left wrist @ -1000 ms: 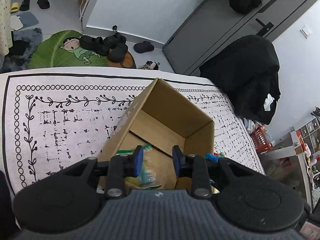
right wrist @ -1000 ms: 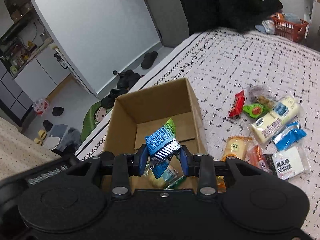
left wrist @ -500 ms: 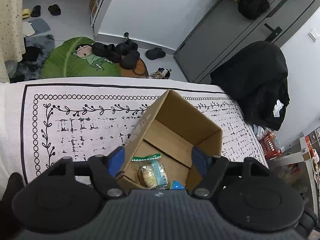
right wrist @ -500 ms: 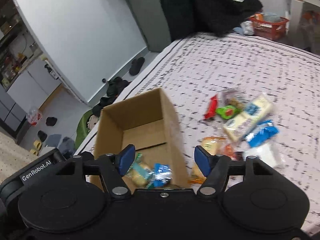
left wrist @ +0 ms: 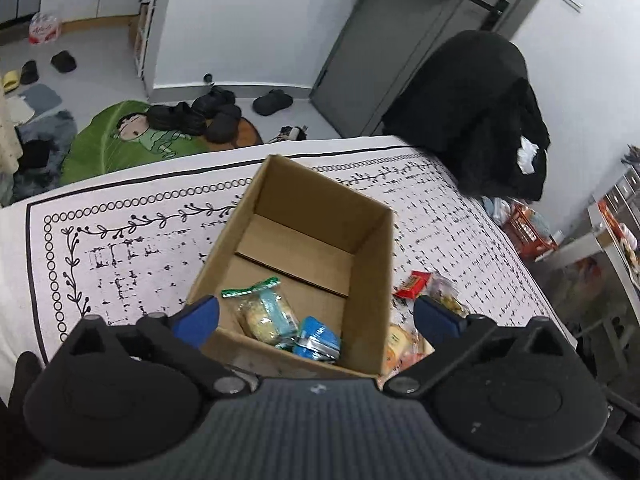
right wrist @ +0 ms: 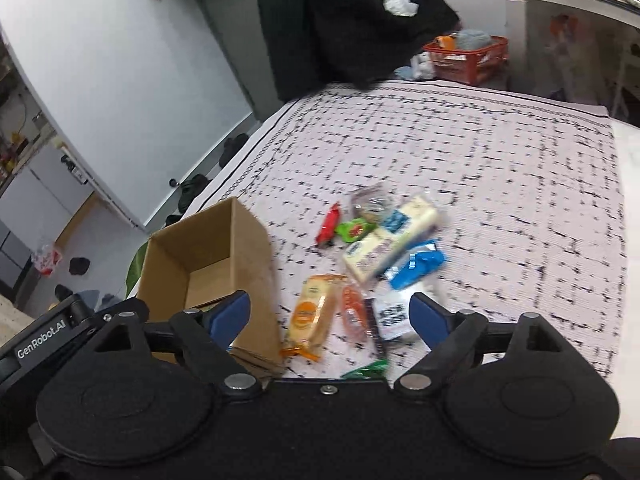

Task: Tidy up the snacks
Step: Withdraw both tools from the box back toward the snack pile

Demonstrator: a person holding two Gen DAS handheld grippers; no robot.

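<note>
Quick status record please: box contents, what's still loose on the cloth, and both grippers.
box: cardboard box open-topped, on the patterned cloth
in box: clear cracker pack and blue packet, near end
outside box: snack pile beside it, including red bar, long cream pack, orange pack
left gripper: jaws opening, empty, over the box
right gripper: jaws opening, empty, over the pile

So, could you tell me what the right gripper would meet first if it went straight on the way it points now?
Probably the loose snacks on the cloth: the right gripper, its jaws opening and empty, points at the orange packet beside the cardboard box.
</note>
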